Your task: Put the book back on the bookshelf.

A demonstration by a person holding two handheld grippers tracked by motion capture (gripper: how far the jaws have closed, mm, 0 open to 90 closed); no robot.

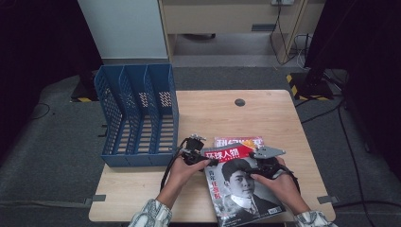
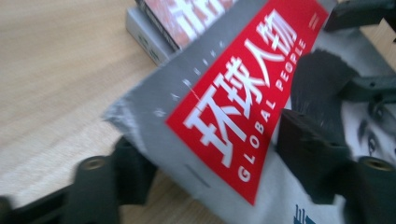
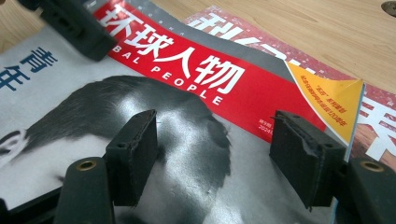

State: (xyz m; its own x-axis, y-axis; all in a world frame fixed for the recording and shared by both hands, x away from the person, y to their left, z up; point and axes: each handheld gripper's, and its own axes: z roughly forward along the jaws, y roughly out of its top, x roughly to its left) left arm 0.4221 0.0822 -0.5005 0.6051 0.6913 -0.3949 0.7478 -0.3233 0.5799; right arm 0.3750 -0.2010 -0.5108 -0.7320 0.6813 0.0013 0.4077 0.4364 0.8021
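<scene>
A magazine [image 1: 241, 184] with a red title band and a black-and-white portrait lies tilted at the table's front, overlapping a second magazine [image 1: 239, 141] behind it. My left gripper [image 1: 201, 158] is at its upper left corner. In the left gripper view the gripper [image 2: 219, 154] is open, with that corner of the magazine [image 2: 233, 116] between the jaws, one jaw under the paper and one over the cover. My right gripper [image 1: 262, 168] is open over the cover near its right edge. In the right gripper view its gripper [image 3: 217, 144] straddles the portrait's hair on the magazine [image 3: 187, 116].
A blue three-slot file rack [image 1: 137, 113] stands at the table's left side, its open slots facing the front. The wooden table [image 1: 265, 113] has a round cable hole [image 1: 239, 102] at the back. The second magazine [image 3: 299, 51] pokes out beyond the top one.
</scene>
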